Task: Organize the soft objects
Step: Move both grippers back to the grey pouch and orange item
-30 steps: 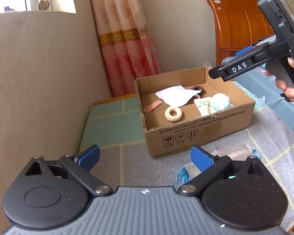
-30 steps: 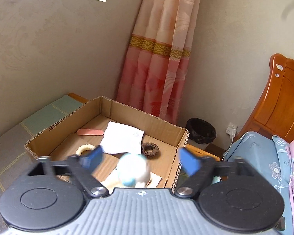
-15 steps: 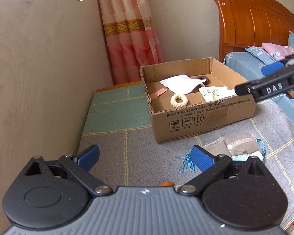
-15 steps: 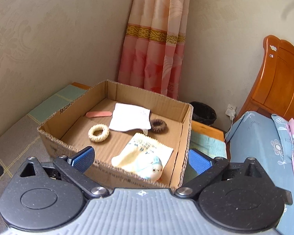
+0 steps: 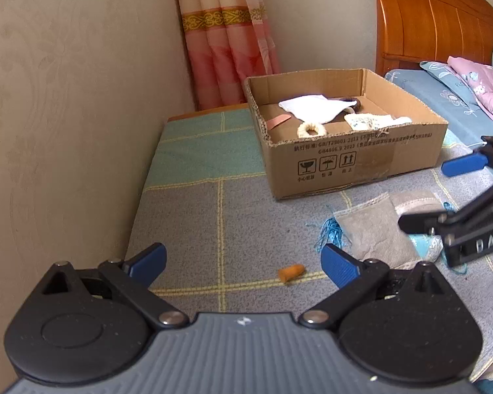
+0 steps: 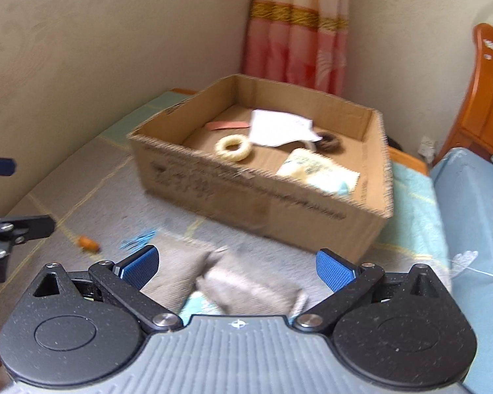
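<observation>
Cardboard box (image 5: 361, 161) holds white cloth (image 5: 307, 106), cream ring (image 5: 311, 129); both grippers spread, empty.

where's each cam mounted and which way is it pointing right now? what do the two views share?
Left wrist: on left gripper, low over the mat, facing cardboard box; open; right gripper at right edge.
Right wrist: on right gripper, above grey pouch, facing the box; open; left gripper at left edge.
Shared: box, pouch, orange piece, curtain.
</observation>
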A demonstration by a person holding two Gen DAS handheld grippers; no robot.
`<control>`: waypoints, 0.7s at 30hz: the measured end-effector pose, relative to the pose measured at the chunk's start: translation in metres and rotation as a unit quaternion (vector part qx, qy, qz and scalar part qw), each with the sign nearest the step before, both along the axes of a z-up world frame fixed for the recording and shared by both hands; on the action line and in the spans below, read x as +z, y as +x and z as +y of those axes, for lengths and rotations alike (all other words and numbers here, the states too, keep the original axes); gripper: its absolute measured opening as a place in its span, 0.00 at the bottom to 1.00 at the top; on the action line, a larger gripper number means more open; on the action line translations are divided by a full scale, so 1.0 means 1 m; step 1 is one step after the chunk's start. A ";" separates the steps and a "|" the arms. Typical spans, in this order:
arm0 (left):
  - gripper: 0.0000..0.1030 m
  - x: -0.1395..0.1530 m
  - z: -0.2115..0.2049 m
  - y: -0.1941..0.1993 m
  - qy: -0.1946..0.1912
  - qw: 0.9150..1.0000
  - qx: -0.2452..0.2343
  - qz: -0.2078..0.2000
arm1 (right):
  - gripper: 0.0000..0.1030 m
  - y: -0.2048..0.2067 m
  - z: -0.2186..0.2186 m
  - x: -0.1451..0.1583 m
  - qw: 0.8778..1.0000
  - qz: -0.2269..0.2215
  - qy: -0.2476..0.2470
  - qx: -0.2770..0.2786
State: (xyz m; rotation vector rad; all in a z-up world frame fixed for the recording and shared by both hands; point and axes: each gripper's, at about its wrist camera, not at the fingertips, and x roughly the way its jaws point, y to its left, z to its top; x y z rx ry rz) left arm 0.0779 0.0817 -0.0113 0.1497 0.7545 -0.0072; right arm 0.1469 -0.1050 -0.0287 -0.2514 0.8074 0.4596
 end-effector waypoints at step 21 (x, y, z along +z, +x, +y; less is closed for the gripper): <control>0.97 -0.027 0.009 0.016 -0.033 0.998 0.007 0.046 | 1.00 -0.016 0.056 -0.048 0.994 0.045 -0.020 0.096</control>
